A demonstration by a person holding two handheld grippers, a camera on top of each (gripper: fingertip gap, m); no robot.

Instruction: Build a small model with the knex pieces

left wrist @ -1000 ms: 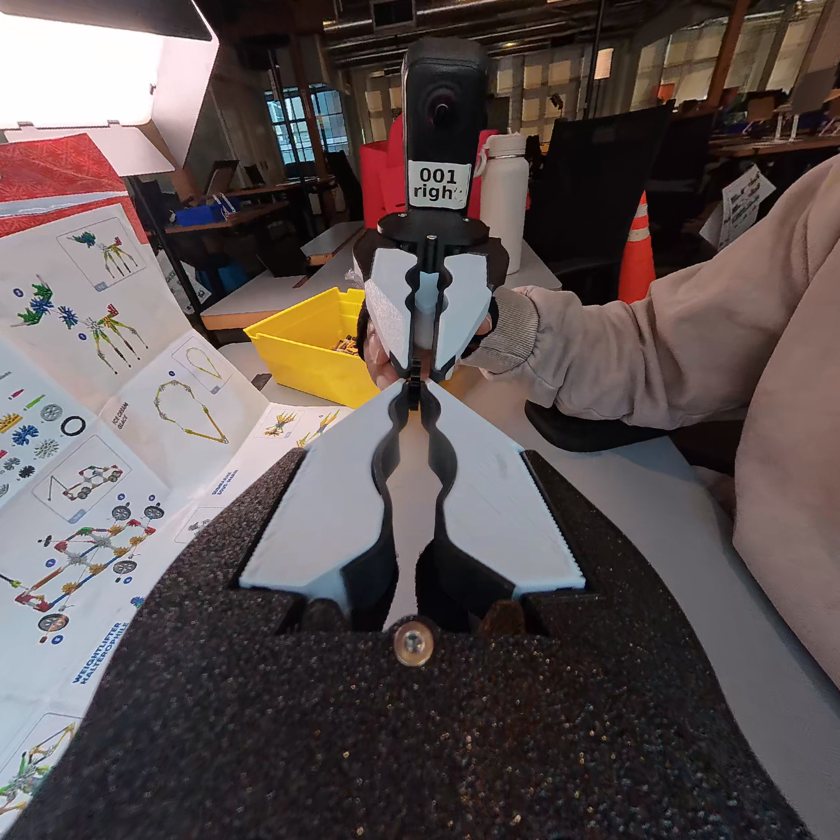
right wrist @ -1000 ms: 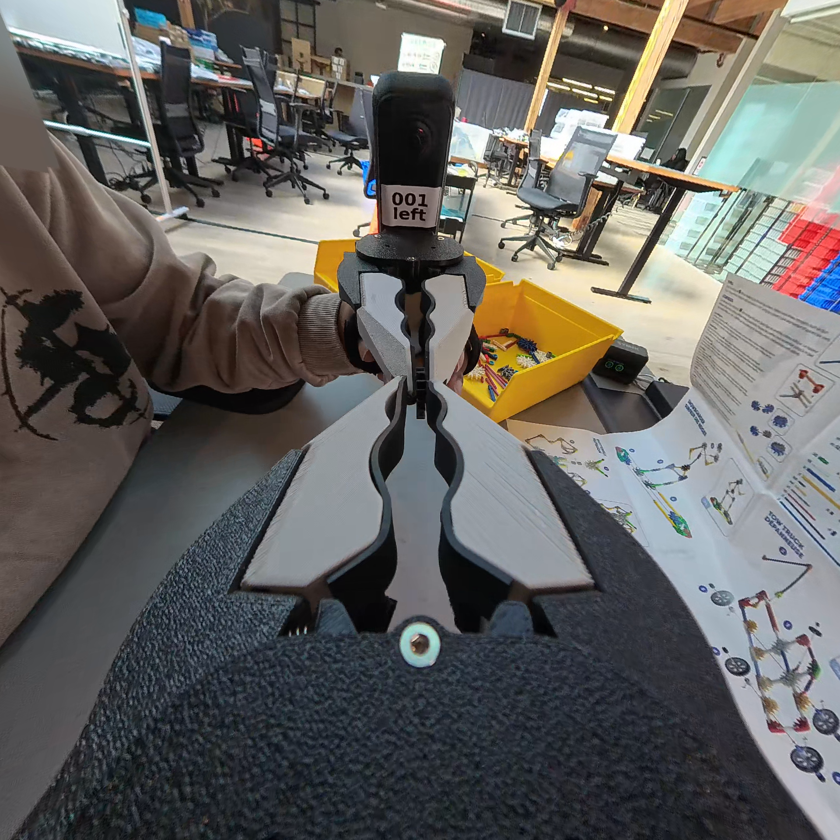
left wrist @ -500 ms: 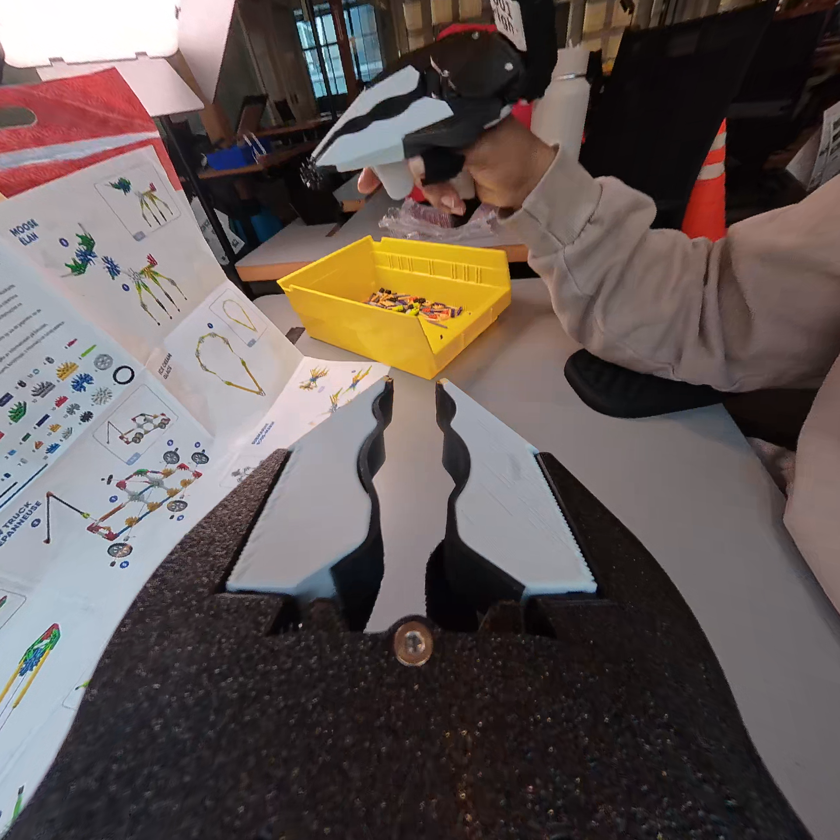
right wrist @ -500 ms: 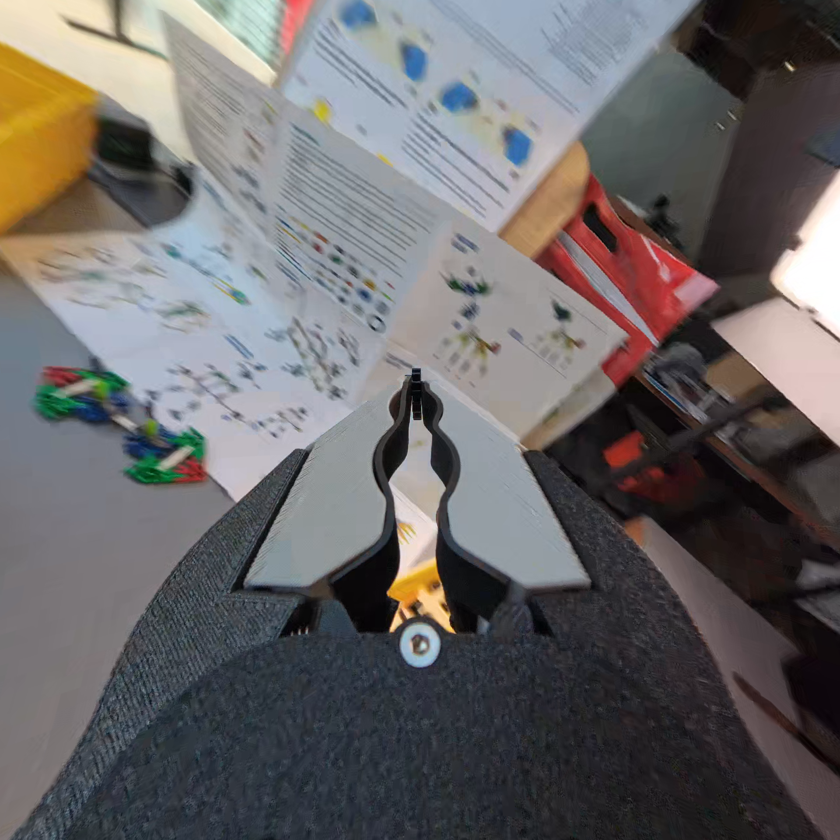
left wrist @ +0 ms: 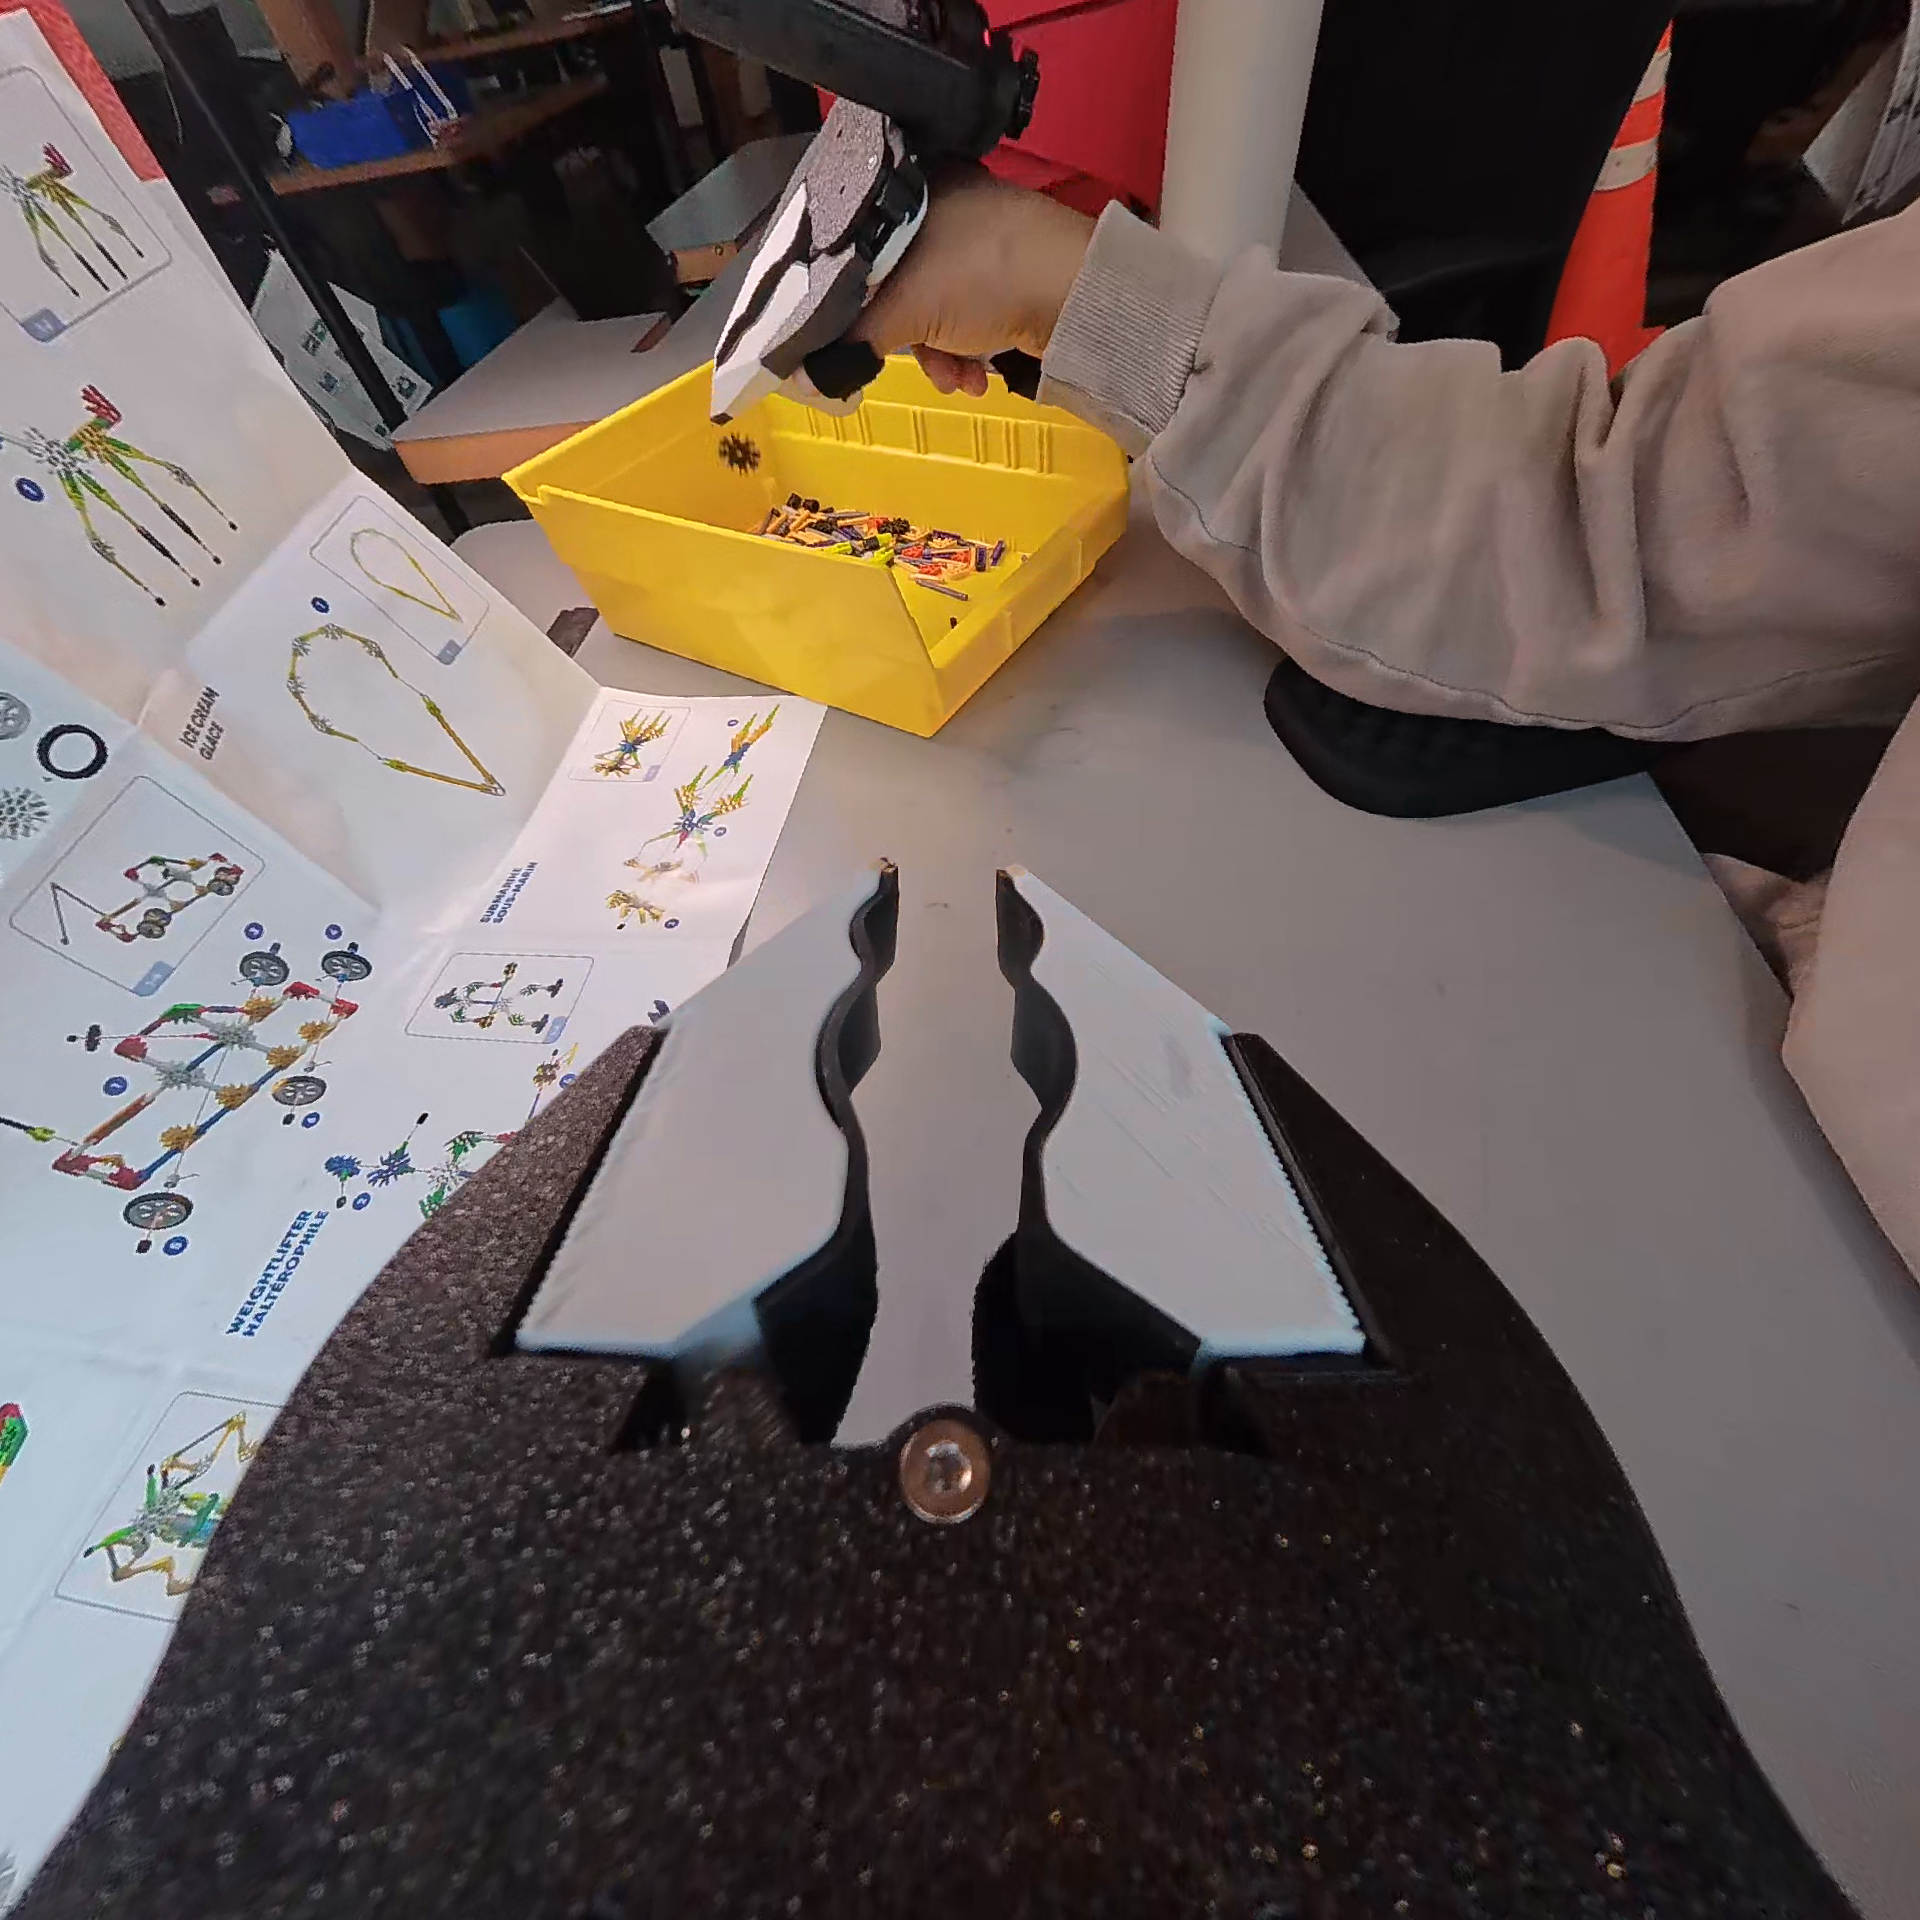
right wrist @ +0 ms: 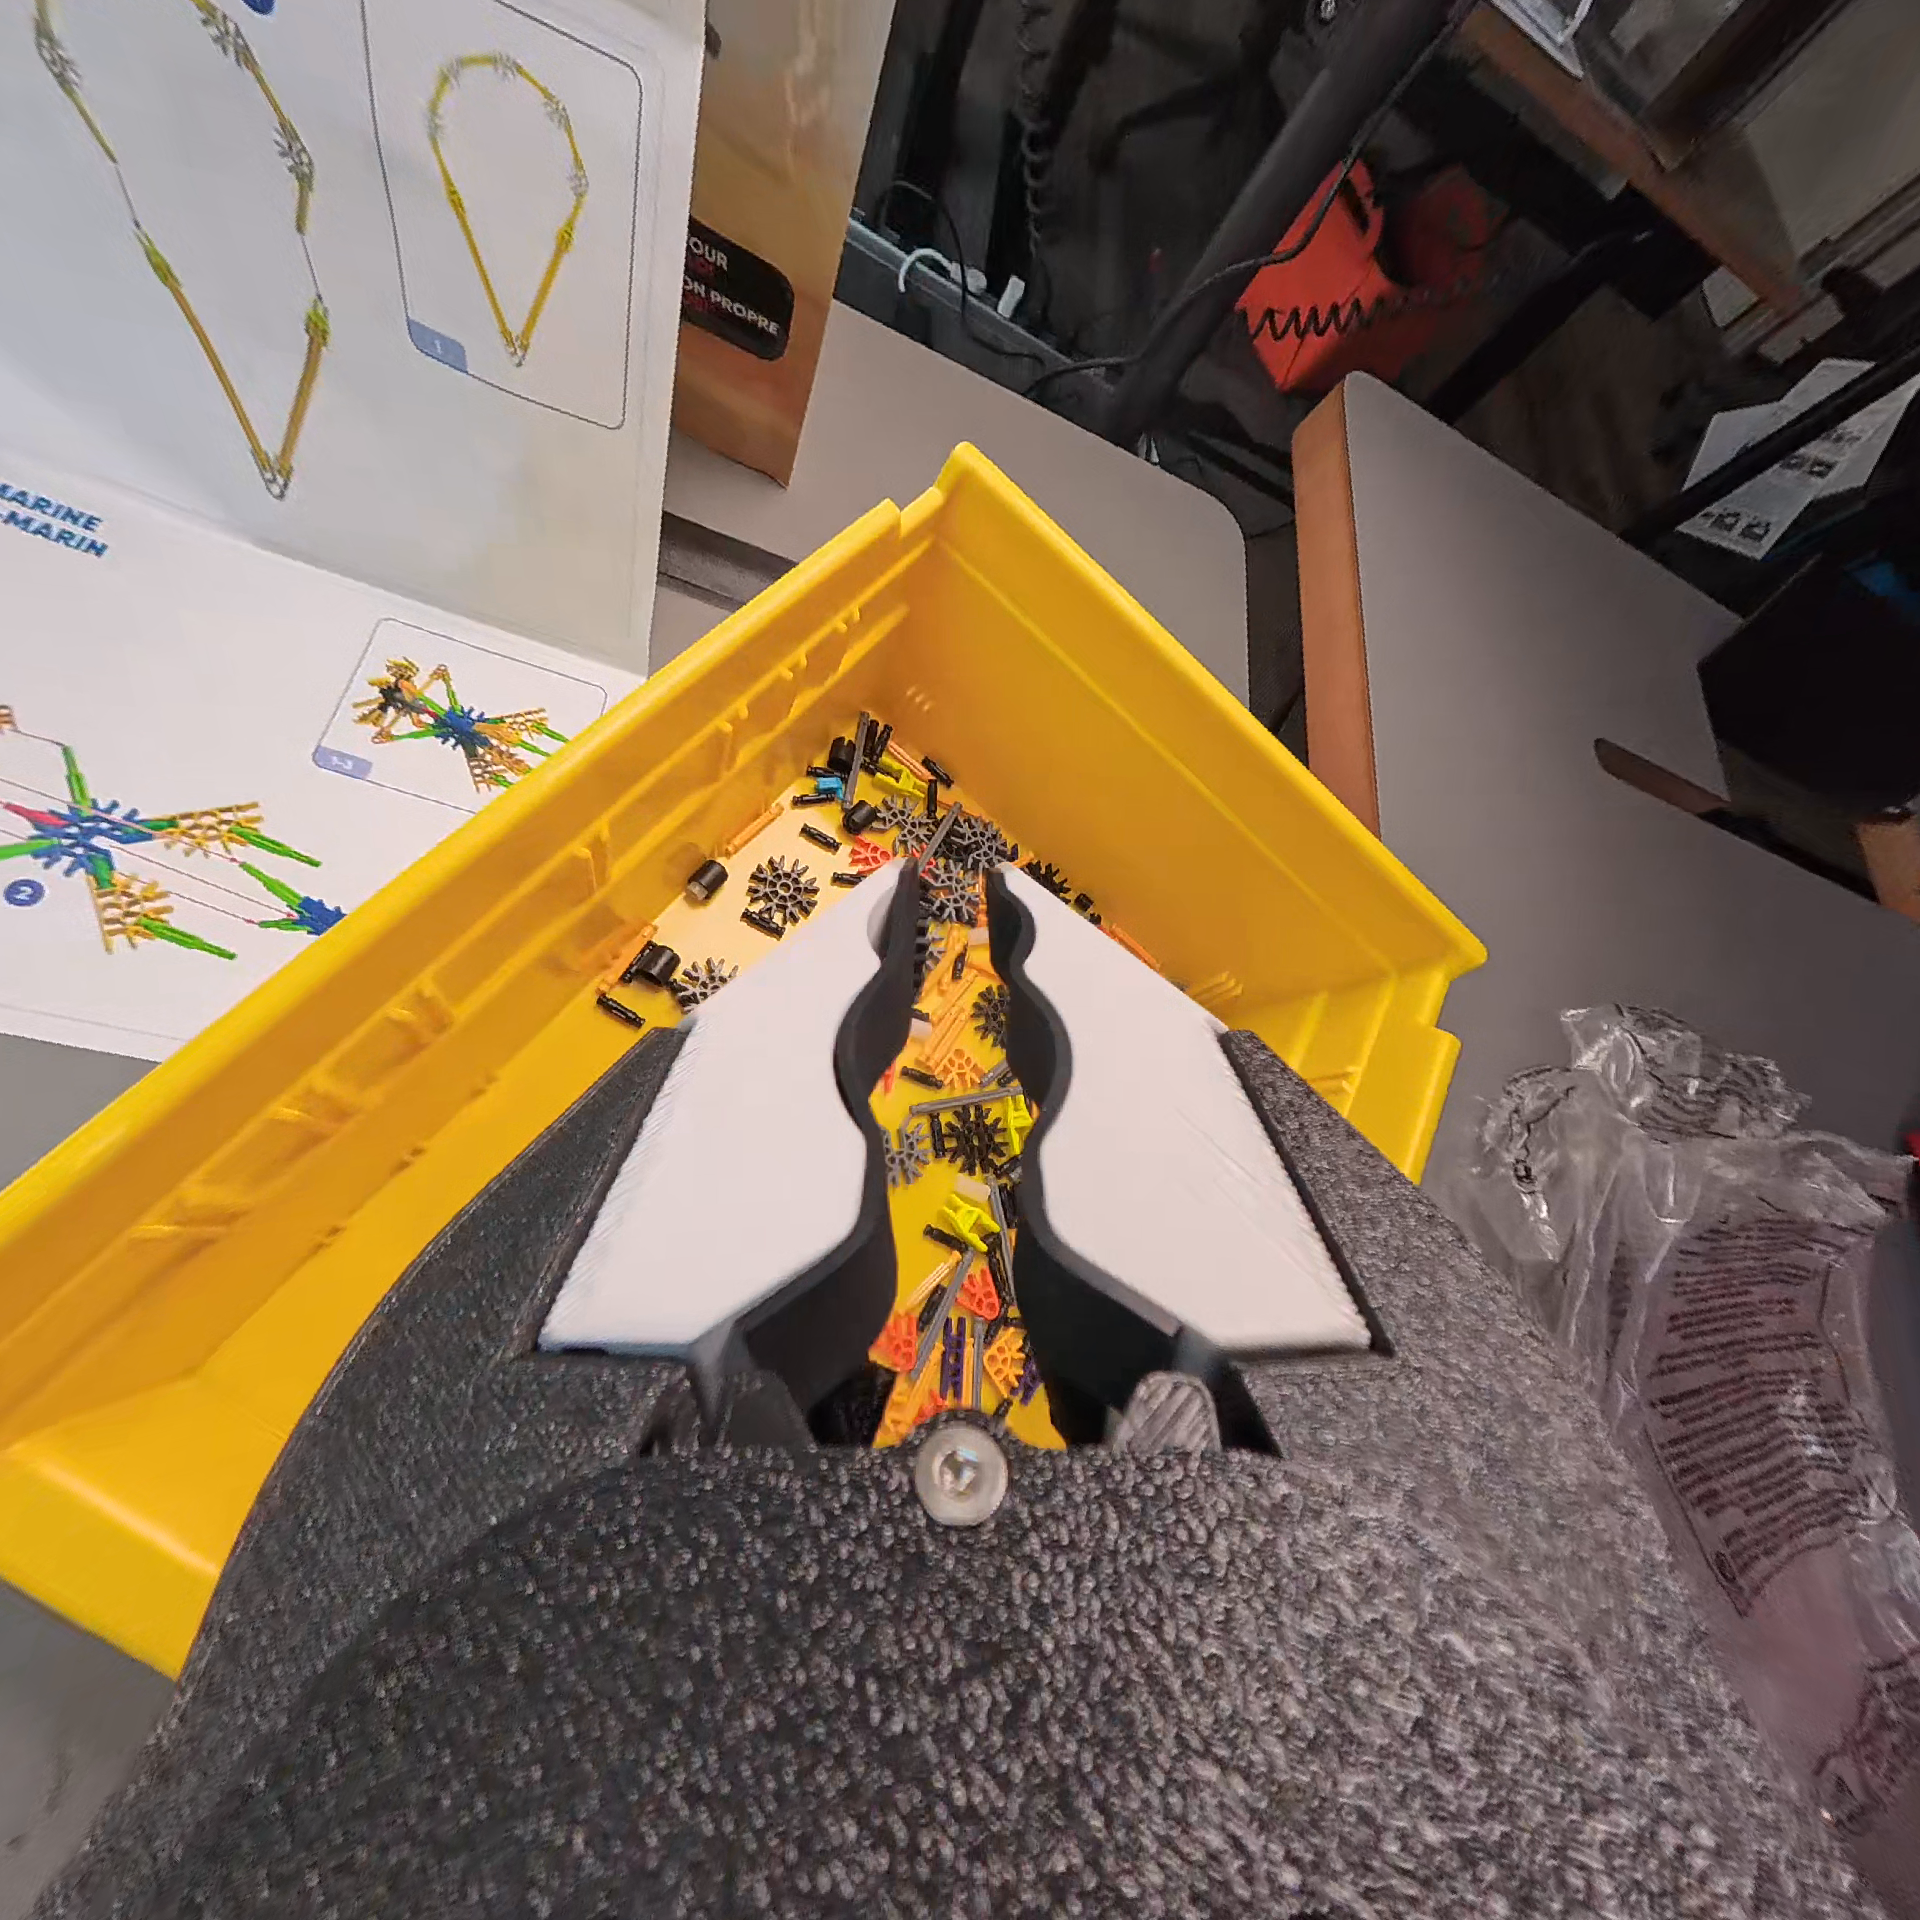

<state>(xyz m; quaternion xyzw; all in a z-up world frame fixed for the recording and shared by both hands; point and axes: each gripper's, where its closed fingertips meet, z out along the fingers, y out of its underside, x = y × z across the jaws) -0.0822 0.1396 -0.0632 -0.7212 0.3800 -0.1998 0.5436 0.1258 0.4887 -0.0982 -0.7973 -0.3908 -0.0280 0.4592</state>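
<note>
Yellow bin (left wrist: 790,623): open-topped plastic tray on the grey bench (left wrist: 1351,1039). In the left wrist view its long axis runs left to right and its low front wall faces the camera. In the right wrist view one corner (right wrist: 961,488) points away.

Contents: small loose construction pieces (right wrist: 956,1132), namely black and grey toothed connectors with orange, yellow and purple rods. They lie on the bin floor, heaped toward the far corner.

Right hand-held gripper (right wrist: 948,878): tilted down over the bin, fingers a narrow gap apart, nothing clamped. The tips are just above the pieces; contact cannot be told. In the left wrist view it (left wrist: 727,400) hangs above the bin's far-left rim, with a black toothed connector (left wrist: 739,452) just below its tip, seemingly in mid-air.

Left hand-held gripper (left wrist: 940,883): fingers moderately apart, empty, over bare bench, well short of the bin.

Surroundings:
- Unfolded instruction sheet (left wrist: 260,883), flat on the bench left of the bin, its far part propped upright.
- Crumpled clear plastic bag (right wrist: 1714,1299), right of the bin.
- Beige sleeve (left wrist: 1455,499), reaching across behind the bin.
- Black pad (left wrist: 1434,748), under the forearm.
- Orange cone (left wrist: 1621,208), far right.
</note>
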